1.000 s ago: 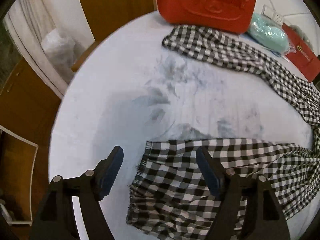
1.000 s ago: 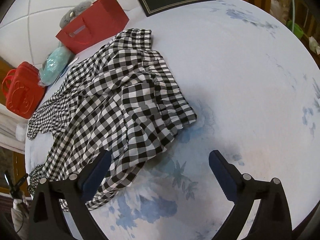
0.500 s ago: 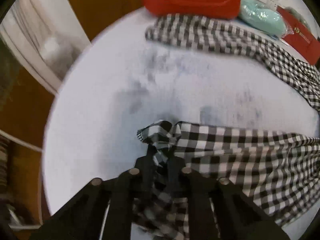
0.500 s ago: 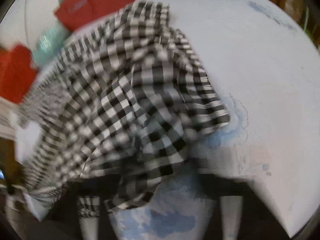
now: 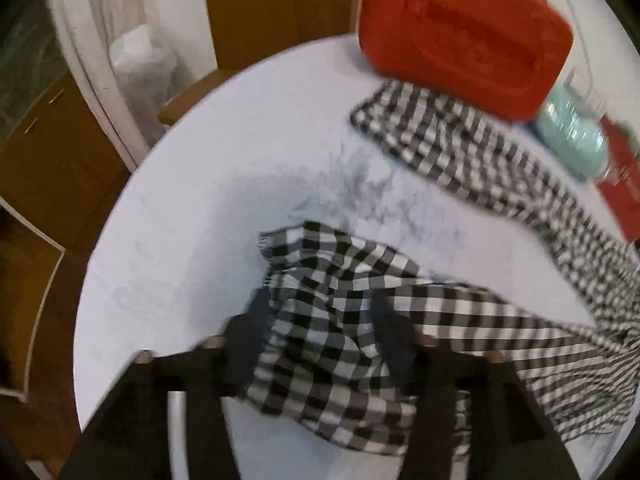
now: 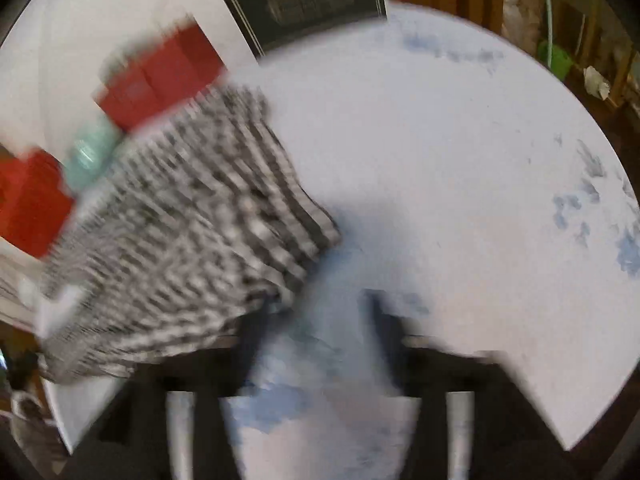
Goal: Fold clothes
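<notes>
A black-and-white checked garment (image 5: 460,320) lies spread on a round white table (image 5: 180,240). In the left wrist view, my left gripper (image 5: 320,320) has its jaws part open, with a bunched corner of the garment lying between the fingers (image 5: 256,312). In the blurred right wrist view, the garment (image 6: 180,260) lies to the left. My right gripper (image 6: 316,320) has its jaws apart over bare table, with the cloth edge against the left finger (image 6: 252,328).
A red case (image 5: 460,28), a teal bundle (image 5: 572,136) and a red bag (image 5: 624,188) stand at the table's far edge. A dark framed sign (image 6: 308,4) leans at the back. Wooden furniture (image 5: 40,160) surrounds the table.
My left gripper shut on the garment's corner, dragged it forward, and has now opened part way. My right gripper moved fast to the right; the view is blurred.
</notes>
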`<state>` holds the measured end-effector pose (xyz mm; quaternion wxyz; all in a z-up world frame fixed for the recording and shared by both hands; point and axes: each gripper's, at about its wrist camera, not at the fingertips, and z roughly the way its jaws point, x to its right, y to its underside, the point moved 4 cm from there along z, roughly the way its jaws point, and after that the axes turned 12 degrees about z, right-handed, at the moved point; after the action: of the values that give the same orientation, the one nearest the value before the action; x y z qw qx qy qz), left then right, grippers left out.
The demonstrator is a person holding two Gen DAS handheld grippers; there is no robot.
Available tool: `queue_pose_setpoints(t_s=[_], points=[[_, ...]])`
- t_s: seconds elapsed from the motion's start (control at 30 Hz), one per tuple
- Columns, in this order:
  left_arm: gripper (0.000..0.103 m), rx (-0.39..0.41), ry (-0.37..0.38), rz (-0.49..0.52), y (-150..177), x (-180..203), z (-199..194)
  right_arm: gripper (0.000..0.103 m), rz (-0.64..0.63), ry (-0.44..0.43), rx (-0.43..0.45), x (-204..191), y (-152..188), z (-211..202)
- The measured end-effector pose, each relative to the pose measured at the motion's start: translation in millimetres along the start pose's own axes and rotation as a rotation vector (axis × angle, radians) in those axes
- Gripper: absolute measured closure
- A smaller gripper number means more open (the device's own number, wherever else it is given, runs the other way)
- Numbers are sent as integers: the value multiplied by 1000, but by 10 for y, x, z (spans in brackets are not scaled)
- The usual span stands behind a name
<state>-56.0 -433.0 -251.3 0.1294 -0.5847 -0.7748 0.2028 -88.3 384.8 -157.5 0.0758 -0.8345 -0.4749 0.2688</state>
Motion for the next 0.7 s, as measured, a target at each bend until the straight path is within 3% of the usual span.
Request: queue_pose_setpoints(t_s=[0.03,0.13,0.37,0.5,0.53,0.57,0.6,0.63,0.7], points=[[41,13,-3,-4,19,-32,-67,13,4,-39,31,-45,3,-92],[36,46,-4,-13,80,-135,-245,10,35,-127,-21,-170,23,-69],[36,-63,42,-9,509,-27,-145,10,36,-37,-167,-308,195,434],[37,-103,62,-18,598,80,13,10,61,-23,-164,-329,215,541],[44,-105,51,-14,598,117,32,12,64,-24,-163,-340,211,573],[56,-106,39,-10,598,154,51,31,66,-22,-165,-368,205,613],[59,-108,28,-6,597,191,70,49,67,-14,-168,-406,195,655],[67,-110,16,0,591,228,79,83,68,-1,-170,-437,188,706],[83,-112,12,0,559,291,76,89,50,29,-169,-472,201,795]])
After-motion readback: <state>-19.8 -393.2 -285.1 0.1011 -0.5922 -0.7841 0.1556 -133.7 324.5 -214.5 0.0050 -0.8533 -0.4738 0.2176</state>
